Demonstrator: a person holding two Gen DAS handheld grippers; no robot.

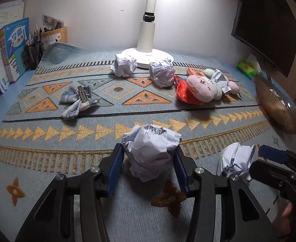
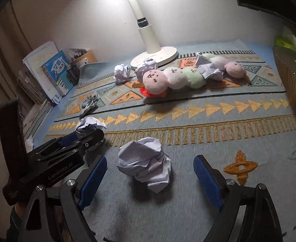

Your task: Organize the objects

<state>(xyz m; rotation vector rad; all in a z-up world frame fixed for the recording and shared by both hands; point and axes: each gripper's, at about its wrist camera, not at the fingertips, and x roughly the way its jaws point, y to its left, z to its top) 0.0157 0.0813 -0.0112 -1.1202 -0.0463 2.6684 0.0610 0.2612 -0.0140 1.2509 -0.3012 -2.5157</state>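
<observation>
My left gripper (image 1: 149,157) is shut on a crumpled paper ball (image 1: 150,151), its blue pads pressing both sides; the ball also shows in the right wrist view (image 2: 89,125). My right gripper (image 2: 150,169) is open, its pads on either side of a second paper ball (image 2: 146,163) that lies on the mat; that ball shows in the left wrist view (image 1: 235,159). Two more paper balls (image 1: 123,64) (image 1: 162,73) lie by the lamp base. A plush caterpillar (image 2: 180,76) with a paper wad on it lies at the back right.
A white lamp (image 1: 148,38) stands at the back centre. A blue cloth with a clip (image 1: 77,98) lies at left. Books (image 1: 13,46) and a pen holder (image 1: 34,52) line the left edge. A gold ribbed bowl (image 1: 276,104) holding paper sits at the right, under a monitor (image 1: 266,24).
</observation>
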